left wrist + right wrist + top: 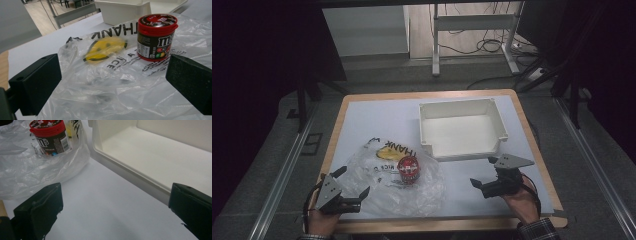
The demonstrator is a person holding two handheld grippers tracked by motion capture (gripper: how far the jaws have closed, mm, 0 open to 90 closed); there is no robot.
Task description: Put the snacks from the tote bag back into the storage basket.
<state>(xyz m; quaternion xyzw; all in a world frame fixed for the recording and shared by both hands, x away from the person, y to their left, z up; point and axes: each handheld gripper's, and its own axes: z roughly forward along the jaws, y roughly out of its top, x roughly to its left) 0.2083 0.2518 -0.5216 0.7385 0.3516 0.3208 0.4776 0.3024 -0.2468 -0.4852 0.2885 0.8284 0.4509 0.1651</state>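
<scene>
A clear plastic bag (392, 175) with a yellow smiley face and black lettering lies flat on the white table top. On it stands an upright candy tub (408, 170) with a red lid (157, 23); the tub (51, 137) also shows at the top left of the right gripper view. My left gripper (353, 181) is open at the bag's near left edge (105, 90), its jaws wide apart over the plastic. My right gripper (483, 171) is open over bare table, just in front of the white bin (462, 129), holding nothing.
The white bin (155, 152) is empty and sits at the back right of the table. A wooden rim (447, 224) runs along the table's near edge. Behind the table stand metal frame legs (435, 40) and loose cables on the floor.
</scene>
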